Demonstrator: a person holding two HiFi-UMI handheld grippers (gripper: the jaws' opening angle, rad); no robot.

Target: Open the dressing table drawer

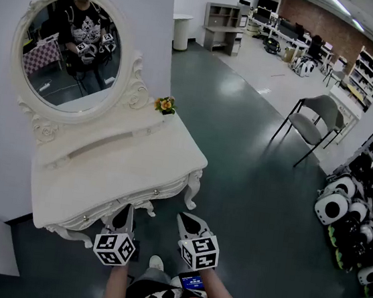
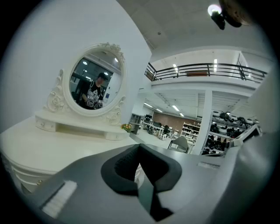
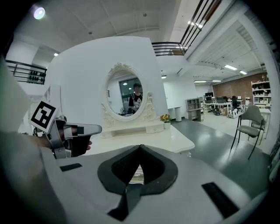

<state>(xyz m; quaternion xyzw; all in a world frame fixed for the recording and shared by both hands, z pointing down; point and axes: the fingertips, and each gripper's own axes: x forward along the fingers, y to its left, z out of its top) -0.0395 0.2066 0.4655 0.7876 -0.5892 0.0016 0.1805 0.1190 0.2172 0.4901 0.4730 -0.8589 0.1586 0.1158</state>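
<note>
The left tongs [image 1: 124,215] and right tongs [image 1: 191,225] are both closed on nothing, held just in front of the white surface [image 1: 103,168]. The drawer [image 1: 143,197] under its front edge looks fully shut. One pair should probably open, drop to a small knob [image 1: 156,192], clamp it squarely, then pull straight back.
</note>
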